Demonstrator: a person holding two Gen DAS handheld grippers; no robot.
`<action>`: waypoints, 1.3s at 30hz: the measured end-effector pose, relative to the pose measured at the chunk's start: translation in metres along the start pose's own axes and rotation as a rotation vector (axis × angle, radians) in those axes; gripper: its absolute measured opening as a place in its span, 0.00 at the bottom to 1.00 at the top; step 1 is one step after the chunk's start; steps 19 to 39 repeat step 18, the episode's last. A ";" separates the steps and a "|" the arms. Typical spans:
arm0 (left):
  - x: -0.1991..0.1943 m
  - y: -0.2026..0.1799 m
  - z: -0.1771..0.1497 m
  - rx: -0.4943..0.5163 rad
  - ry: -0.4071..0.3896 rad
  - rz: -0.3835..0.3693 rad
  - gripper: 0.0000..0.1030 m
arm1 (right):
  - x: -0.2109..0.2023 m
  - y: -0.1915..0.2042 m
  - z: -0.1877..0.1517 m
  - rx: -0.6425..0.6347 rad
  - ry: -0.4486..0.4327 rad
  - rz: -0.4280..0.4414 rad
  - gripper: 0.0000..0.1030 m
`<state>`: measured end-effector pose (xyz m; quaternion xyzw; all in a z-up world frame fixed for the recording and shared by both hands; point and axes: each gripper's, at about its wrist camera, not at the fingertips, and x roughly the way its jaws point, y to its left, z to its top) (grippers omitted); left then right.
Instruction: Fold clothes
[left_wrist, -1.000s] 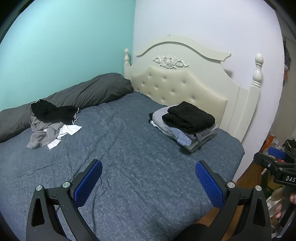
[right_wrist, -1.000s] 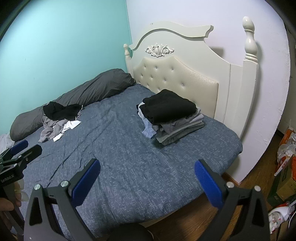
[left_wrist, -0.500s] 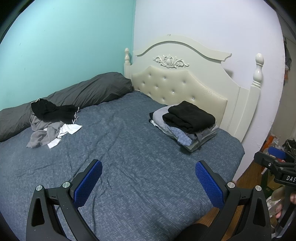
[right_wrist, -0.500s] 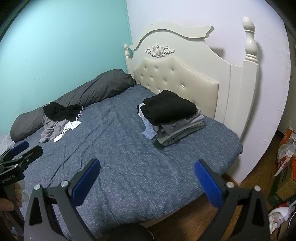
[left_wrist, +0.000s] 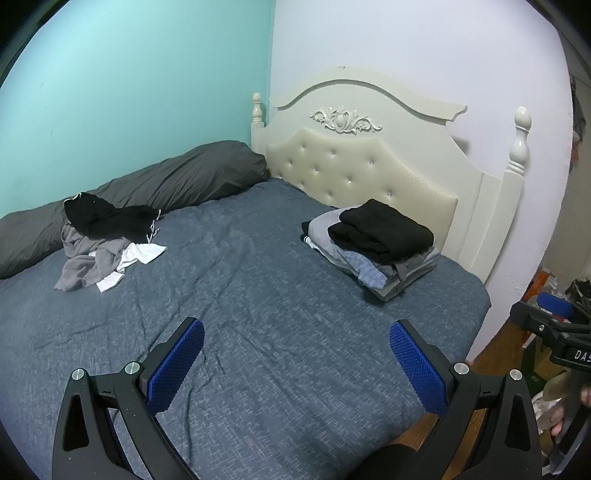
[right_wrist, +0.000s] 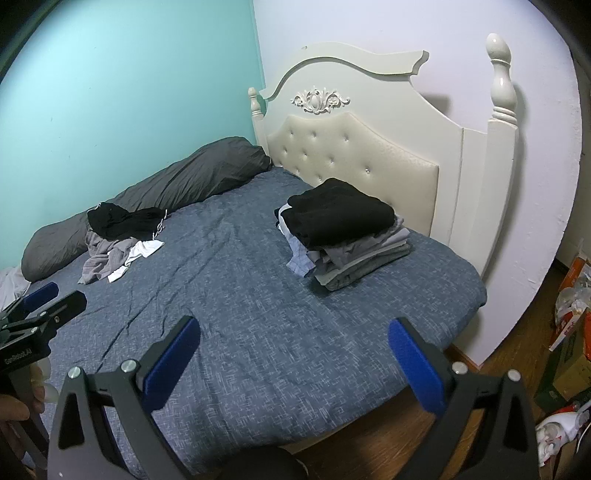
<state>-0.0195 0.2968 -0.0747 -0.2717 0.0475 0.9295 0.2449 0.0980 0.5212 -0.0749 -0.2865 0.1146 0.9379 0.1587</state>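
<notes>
Dim indoor light, soft shadows, heavy fisheye warp w/ dark corners.

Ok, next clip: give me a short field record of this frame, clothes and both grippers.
folded stack: near headboard, black garment on top
unfolded pile: black, grey and white items, beside the grey bolster
bed: blue cover, middle bare
left gripper: jaws open, holding nothing, above the bed
right gripper: jaws open, holding nothing
</notes>
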 end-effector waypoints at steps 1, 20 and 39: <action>0.000 0.000 0.000 0.000 0.000 0.000 1.00 | 0.000 0.000 0.000 0.000 0.000 0.000 0.99; 0.001 0.002 0.000 -0.009 0.007 0.006 1.00 | 0.000 0.001 0.001 0.002 -0.001 0.003 0.99; 0.001 0.002 0.000 -0.009 0.007 0.006 1.00 | 0.000 0.001 0.001 0.002 -0.001 0.003 0.99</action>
